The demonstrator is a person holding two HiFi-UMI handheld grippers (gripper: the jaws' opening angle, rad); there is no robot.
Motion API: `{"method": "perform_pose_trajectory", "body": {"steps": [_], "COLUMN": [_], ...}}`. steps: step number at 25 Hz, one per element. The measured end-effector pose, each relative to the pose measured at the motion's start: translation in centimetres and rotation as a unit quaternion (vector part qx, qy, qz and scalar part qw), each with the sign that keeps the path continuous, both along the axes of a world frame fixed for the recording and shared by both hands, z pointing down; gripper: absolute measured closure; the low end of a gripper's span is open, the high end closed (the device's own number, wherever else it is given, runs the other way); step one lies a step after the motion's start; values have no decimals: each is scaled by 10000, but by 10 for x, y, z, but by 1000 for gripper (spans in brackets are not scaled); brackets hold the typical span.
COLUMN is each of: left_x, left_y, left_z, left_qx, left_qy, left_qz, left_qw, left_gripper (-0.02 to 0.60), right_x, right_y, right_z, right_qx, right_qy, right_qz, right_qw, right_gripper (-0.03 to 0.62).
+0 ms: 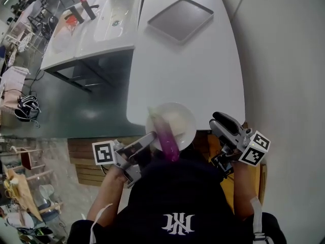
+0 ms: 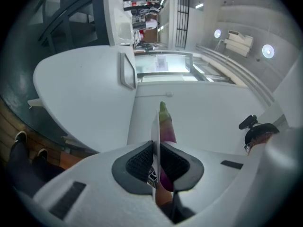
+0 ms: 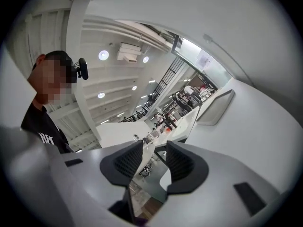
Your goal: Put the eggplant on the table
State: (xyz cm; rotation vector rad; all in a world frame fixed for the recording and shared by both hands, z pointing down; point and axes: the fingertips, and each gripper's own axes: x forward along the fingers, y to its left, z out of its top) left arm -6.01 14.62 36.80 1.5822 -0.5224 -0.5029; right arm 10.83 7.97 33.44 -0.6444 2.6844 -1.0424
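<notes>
Eggplant on a plate, by the near edge of the table
The left gripper (image 1: 147, 142) is pinching the rim of a white plate (image 1: 182, 117), with its pads pressed tight on it. The purple eggplant (image 1: 166, 136) lies on that plate, green end pointing away from the person. It may touch one pad too, but that is hard to see. The right gripper (image 1: 215, 120) is just beside the plate, jaws spread wide with nothing between them. Past them is the white table (image 1: 193, 70), with a grey tray (image 1: 180, 19) far back and a sink (image 1: 116, 13) beside the table
</notes>
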Motion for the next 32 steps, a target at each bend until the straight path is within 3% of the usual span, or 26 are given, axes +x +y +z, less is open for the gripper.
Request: {"method": "perform_pose_trajectory", "body": {"steps": [4, 9, 17, 25, 32], "left_x": [-28, -54, -59, -44, -39], "left_y": [-17, -36, -43, -56, -89], "left_z": [5, 10, 5, 9, 17], "left_qx": [-33, -76, -53, -189, -281], "left_qy": [151, 300, 649, 586, 315], "left_qz": [71, 252, 485, 688, 621], "left_qw": [9999, 9992, 9967, 9957, 9972], "left_gripper": [560, 560, 560, 560, 560], "right_x": [-25, -52, -63, -65, -76], "right_y": [-10, -16, -1, -3, -48], "right_z": [9, 12, 16, 19, 41], "right_qx": [-185, -178, -503, -1020, -1516], "right_qy": [131, 368, 690, 469, 35], "right_qz": [117, 288, 415, 237, -46], "right_qw": [9997, 9987, 9955, 9934, 9884], "right_gripper": [470, 517, 517, 494, 494]}}
